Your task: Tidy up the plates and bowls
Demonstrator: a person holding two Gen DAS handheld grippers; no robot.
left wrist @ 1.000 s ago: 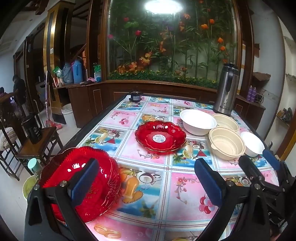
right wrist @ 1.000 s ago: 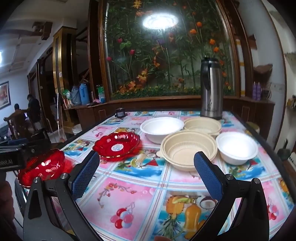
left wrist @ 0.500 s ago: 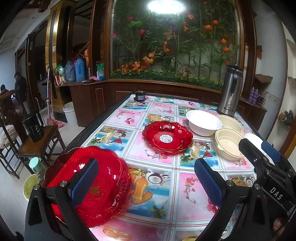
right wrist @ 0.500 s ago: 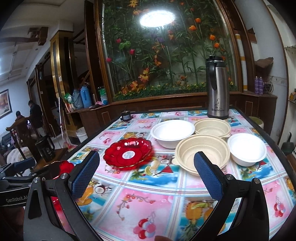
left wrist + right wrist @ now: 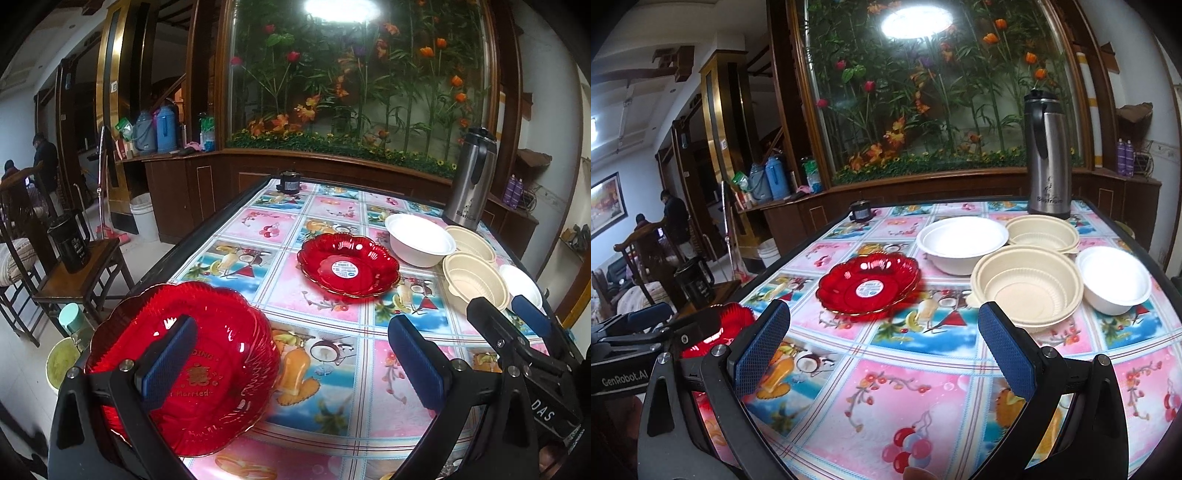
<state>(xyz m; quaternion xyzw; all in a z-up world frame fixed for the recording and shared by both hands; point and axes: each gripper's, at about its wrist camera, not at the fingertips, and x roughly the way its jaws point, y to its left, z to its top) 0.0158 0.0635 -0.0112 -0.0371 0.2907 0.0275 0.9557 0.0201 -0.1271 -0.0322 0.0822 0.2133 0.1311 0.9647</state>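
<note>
A red scalloped plate (image 5: 229,369) lies at the table's near left corner, under my left gripper's left finger. My left gripper (image 5: 291,363) is open and empty above the near edge. A second red plate (image 5: 349,267) (image 5: 870,284) with a white sticker sits mid-table. A large white bowl (image 5: 419,240) (image 5: 962,242), two beige bowls (image 5: 1027,288) (image 5: 1041,230) and a small white bowl (image 5: 1113,278) stand at the right. My right gripper (image 5: 882,349) is open and empty, to the right of the left gripper.
A steel thermos jug (image 5: 1047,155) stands at the table's far right, a small dark jar (image 5: 860,211) at the far edge. A wooden chair with a black pitcher (image 5: 70,243) stands off the table's left side. The floral tablecloth (image 5: 905,406) covers the table.
Both grippers have drawn back and risen slightly; the plates and bowls appear farther away. Nothing was grasped or moved.
</note>
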